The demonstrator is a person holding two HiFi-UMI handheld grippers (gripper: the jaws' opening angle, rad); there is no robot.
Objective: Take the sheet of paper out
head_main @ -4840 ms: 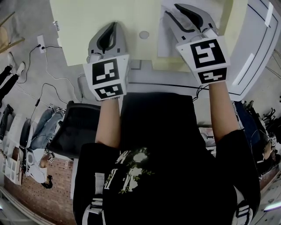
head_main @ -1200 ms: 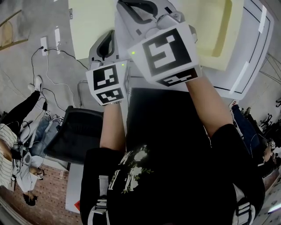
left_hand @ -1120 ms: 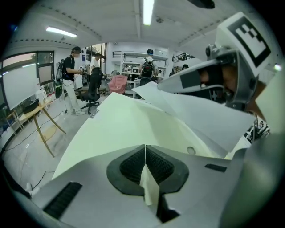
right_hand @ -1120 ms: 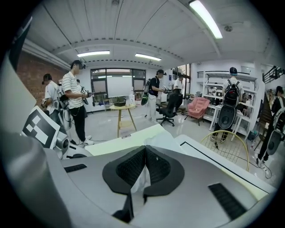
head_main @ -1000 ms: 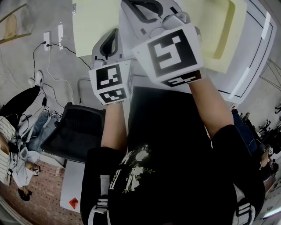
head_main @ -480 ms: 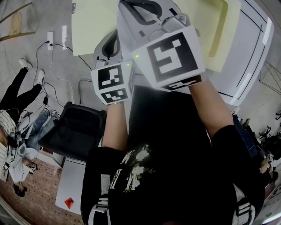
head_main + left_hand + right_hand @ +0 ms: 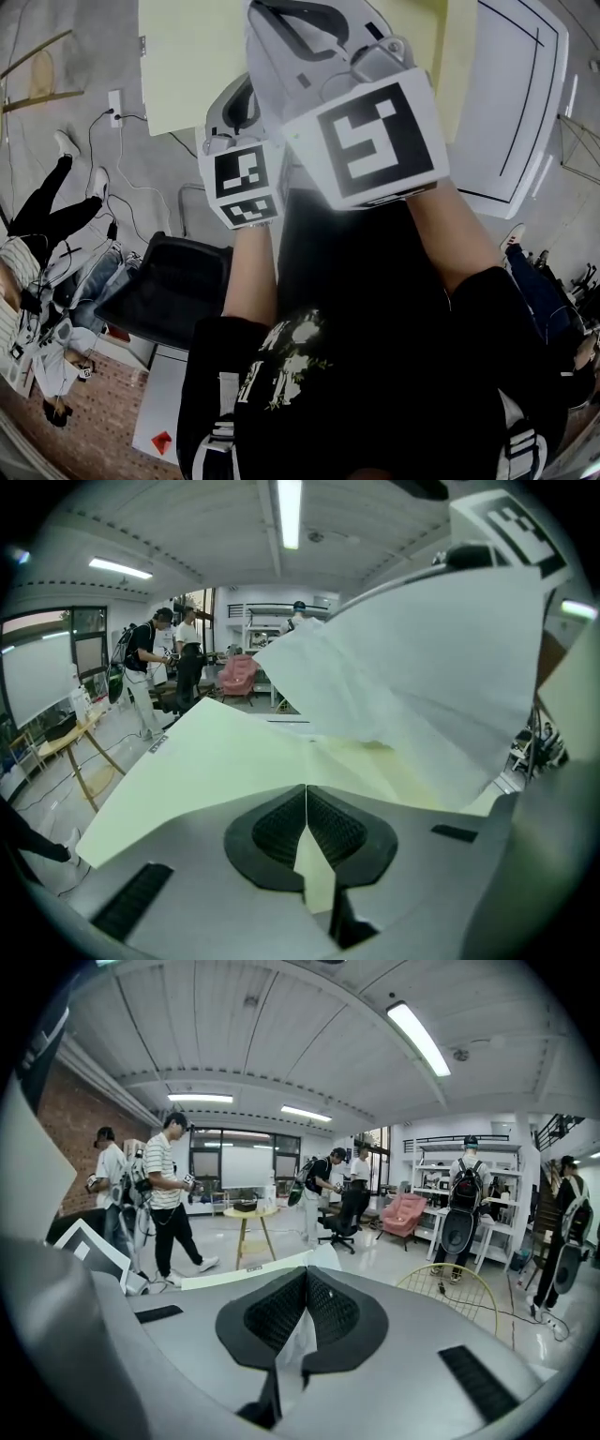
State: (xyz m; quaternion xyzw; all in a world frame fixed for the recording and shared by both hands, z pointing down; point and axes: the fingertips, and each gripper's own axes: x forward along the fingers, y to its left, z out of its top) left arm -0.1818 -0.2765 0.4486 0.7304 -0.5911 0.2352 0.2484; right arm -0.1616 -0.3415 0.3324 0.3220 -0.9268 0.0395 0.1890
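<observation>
Within right claw, 1 sheet, within left claw, 1 folder

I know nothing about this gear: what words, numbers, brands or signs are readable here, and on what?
No readable words or numbers anywhere.
The cube on the left tongs and the cube on the right tongs: black-and-white square codes, not letters.
A small label on the pale yellow folder: too small to read.
The print on the person's shirt: too blurred to read.
The sheet of paper: no print visible.
</observation>
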